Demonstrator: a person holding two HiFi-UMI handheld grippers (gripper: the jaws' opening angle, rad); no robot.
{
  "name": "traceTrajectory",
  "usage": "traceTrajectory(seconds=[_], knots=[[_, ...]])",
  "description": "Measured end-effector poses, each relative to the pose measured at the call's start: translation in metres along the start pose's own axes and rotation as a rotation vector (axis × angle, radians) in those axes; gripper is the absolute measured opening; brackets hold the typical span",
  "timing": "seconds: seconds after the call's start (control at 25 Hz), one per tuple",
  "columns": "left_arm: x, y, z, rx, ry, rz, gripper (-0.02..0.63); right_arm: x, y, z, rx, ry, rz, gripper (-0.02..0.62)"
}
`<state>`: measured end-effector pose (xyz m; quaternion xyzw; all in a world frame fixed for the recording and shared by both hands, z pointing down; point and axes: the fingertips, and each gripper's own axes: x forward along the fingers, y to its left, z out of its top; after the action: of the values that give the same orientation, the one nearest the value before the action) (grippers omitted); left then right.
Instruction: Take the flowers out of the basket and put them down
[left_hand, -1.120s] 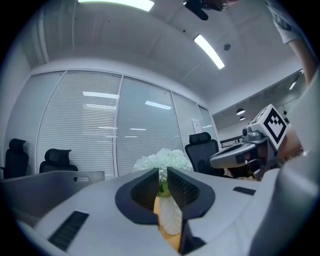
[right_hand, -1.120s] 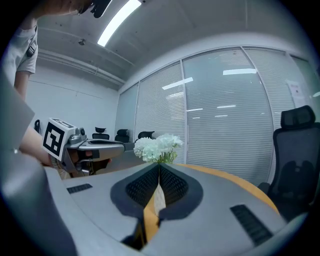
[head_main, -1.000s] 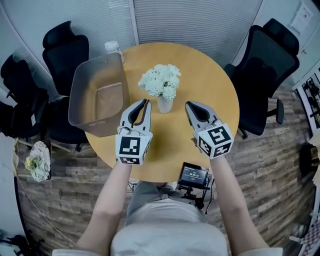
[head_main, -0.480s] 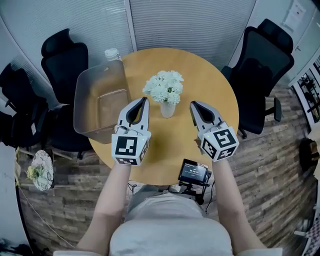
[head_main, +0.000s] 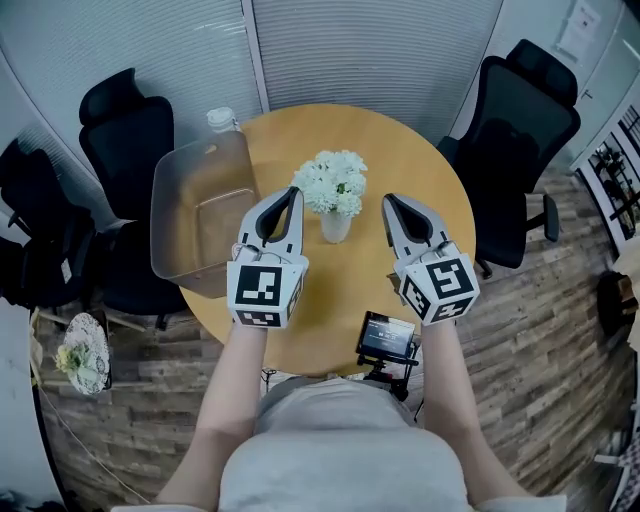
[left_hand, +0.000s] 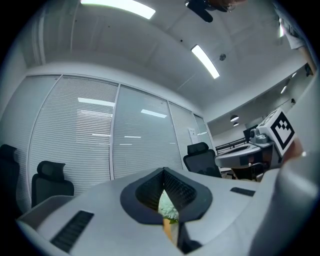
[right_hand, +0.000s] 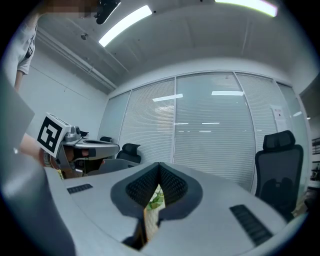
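Note:
White flowers (head_main: 332, 182) stand in a small white vase (head_main: 335, 225) at the middle of the round wooden table (head_main: 405, 150). The clear plastic basket (head_main: 172, 200) sits on the table's left side, and nothing shows inside it. My left gripper (head_main: 293, 192) hovers just left of the flowers, shut and holding nothing. On the other side of the vase my right gripper (head_main: 390, 200) is also shut and holds nothing. Through the slit under the closed tips, the left gripper view shows a sliver of flowers (left_hand: 168, 210), and the right gripper view shows the flowers (right_hand: 156, 196) too.
A capped clear bottle (head_main: 222, 120) stands behind the basket. Black office chairs (head_main: 125, 125) ring the table. A small screen device (head_main: 388, 342) sits at the table's near edge. Another bunch of flowers (head_main: 70, 357) lies low at the far left.
Both grippers have risen toward the camera while staying either side of the vase. Both stay shut. The flowers and basket have not moved on the table.

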<state>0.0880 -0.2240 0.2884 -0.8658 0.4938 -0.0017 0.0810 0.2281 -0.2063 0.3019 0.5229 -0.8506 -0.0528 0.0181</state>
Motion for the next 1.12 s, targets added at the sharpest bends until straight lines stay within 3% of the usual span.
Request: traceTrajectory(seconds=[0.44, 0.72, 1.12], knots=[[-0.004, 0.0, 0.02, -0.005, -0.048, -0.026, 0.005, 0.004, 0.004, 0.016, 0.039, -0.04, -0.123, 0.025], [-0.002, -0.006, 0.026, 0.009, -0.066, -0.058, 0.005, 0.007, 0.011, 0.022, 0.01, -0.045, -0.128, 0.023], [0.001, -0.004, 0.023, -0.038, -0.053, -0.087, 0.005, 0.01, 0.022, 0.027, -0.035, -0.05, -0.114, 0.023]])
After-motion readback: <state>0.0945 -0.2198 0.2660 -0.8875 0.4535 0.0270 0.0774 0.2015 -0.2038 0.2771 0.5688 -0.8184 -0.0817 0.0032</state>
